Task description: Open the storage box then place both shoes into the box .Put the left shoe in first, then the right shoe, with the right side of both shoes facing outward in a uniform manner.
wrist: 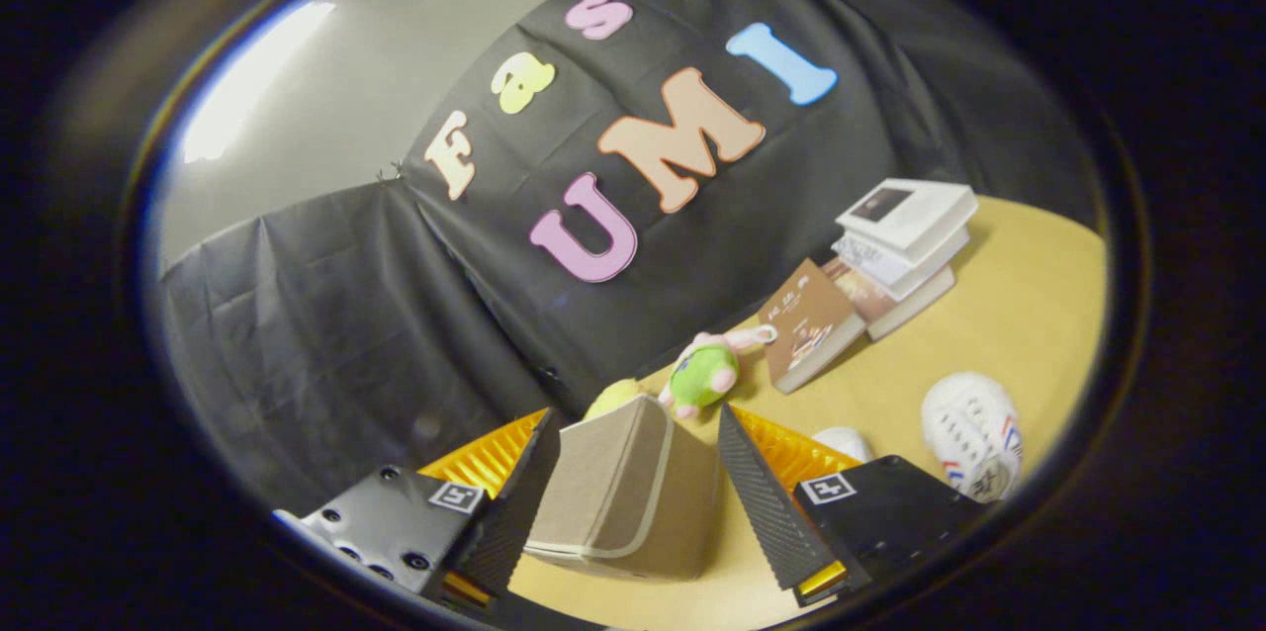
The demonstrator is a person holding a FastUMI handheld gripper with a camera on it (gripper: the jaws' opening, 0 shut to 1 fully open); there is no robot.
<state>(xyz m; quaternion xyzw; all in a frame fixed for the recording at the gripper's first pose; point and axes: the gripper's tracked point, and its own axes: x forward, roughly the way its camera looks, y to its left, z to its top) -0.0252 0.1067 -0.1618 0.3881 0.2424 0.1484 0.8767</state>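
The tan fabric storage box (618, 493), edged with pale piping, stands between the fingers of my gripper (633, 410). The fingers are set wide apart. The left finger covers the box's left edge, and a thin strip of table shows between the box and the right finger. A white shoe (974, 433) with red and blue marks lies on the table beyond the right finger. The toe of a second white shoe (841, 441) peeks out just past that finger.
A green and pink plush toy (704, 372) lies just beyond the box. A brown book (811, 324) leans on a stack of books (905, 240) further back. The tan table (1029, 315) ends at the black cloth wall.
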